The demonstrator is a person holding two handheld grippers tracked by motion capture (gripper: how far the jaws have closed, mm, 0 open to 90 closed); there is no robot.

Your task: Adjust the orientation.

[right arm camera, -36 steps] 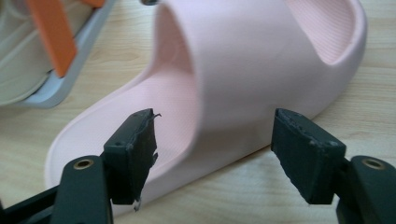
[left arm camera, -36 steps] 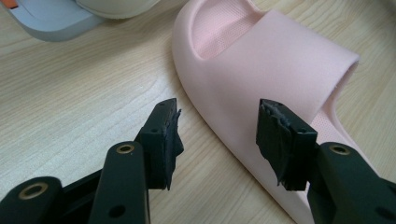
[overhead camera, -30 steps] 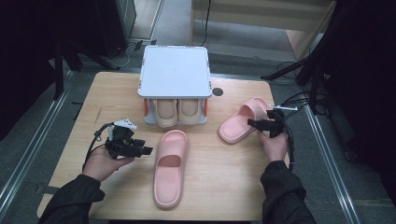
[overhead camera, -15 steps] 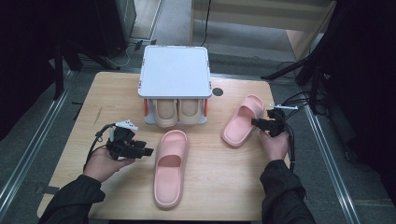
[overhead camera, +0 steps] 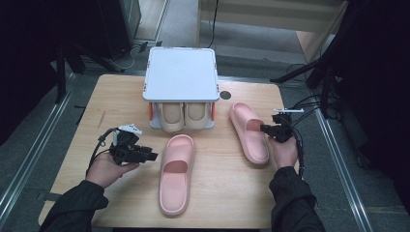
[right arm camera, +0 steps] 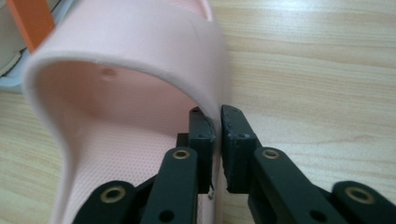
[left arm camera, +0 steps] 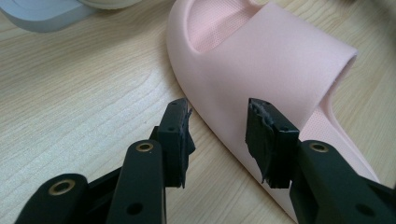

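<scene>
Swung round since a second ago, the right-hand pink slipper (overhead camera: 249, 131) now lies nearly straight on the counter (overhead camera: 116, 96), its toe pointing toward the rack where before it lay slanted. The right gripper (overhead camera: 270, 129) has just been closing its jaws, and in the right gripper view they pinch the thin side wall of that slipper's (right arm camera: 140, 93) strap, one jaw inside the arch and the other outside it, with only the wall between them. The left gripper (overhead camera: 147, 155) has kept its place; its jaws have been closing too, yet they stand about half open with nothing pressed between them. In the left gripper view the other pink slipper (left arm camera: 271, 70) lies just ahead of the jaws and to their right, its outer edge passing under the right jaw, while the bare wooden counter lies ahead of the left jaw. Beyond both jaws stands a white shoe rack (overhead camera: 181, 72) with a pair of beige slippers (overhead camera: 183, 116) tucked under its top.
</scene>
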